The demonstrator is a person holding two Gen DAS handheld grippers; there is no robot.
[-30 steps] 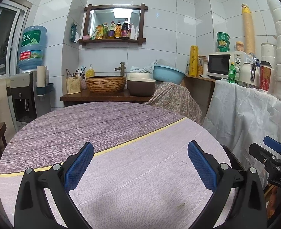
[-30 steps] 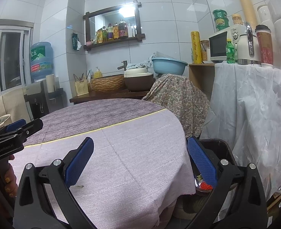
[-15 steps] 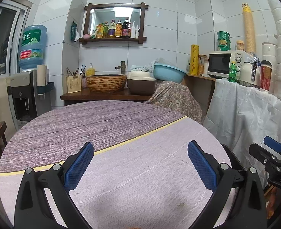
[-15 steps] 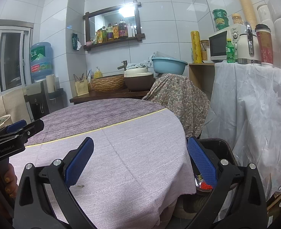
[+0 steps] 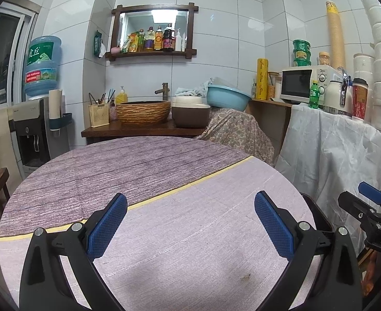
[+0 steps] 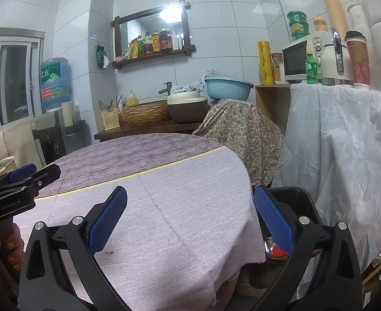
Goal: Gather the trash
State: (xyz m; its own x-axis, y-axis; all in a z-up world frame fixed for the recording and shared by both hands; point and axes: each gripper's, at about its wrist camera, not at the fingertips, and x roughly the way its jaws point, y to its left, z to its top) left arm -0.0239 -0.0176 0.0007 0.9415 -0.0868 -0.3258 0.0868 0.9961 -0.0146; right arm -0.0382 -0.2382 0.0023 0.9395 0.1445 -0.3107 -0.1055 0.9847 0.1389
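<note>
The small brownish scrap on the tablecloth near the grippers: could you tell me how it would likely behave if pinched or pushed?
The scrap looks tiny and thin, so it is probably very light and may slide rather than lift. The open right gripper has broad pads that might pinch the soft tablecloth along with it. Its material is too small to tell.

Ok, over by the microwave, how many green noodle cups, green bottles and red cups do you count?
Green noodle cups: 3
Green bottle: 1
Red cup: 1
Total: 5
</note>
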